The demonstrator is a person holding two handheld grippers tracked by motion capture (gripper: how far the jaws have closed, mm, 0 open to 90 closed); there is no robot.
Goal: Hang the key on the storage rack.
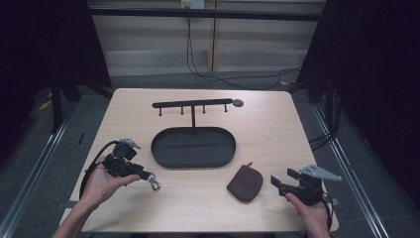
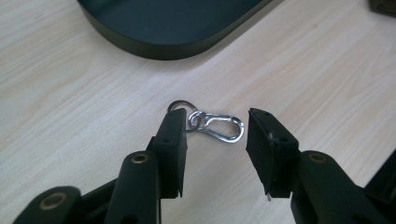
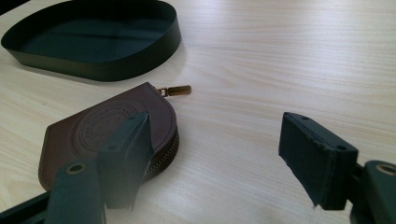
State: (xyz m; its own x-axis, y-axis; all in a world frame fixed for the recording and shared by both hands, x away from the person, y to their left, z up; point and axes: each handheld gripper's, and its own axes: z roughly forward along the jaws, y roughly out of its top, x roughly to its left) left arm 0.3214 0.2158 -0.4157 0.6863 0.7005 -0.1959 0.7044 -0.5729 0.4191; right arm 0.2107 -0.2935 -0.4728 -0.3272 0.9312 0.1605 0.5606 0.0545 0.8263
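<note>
Lying between the left claw's (image 2: 216, 140) parted jaws: a shiny metal snap hook (image 2: 217, 126); right claw (image 3: 219, 154) wide.

Right gripper (image 3: 217, 156): jaws stand wide apart, nothing between them. Brown leather coin pouch (image 3: 93, 133) lies flat on the wooden table (image 3: 289, 60), partly behind the left jaw, brass zipper pull (image 3: 176, 90) pointing right. Dark oval tray (image 3: 93, 39) sits just beyond it.

Between the left gripper's (image 2: 215, 151) matt black jaws lies a shiny metal snap hook (image 2: 215, 126) on pale smooth wood table (image 2: 70, 116); beside the right gripper (image 3: 224, 158), brown leather pouch (image 3: 98, 126), embossed.
</note>
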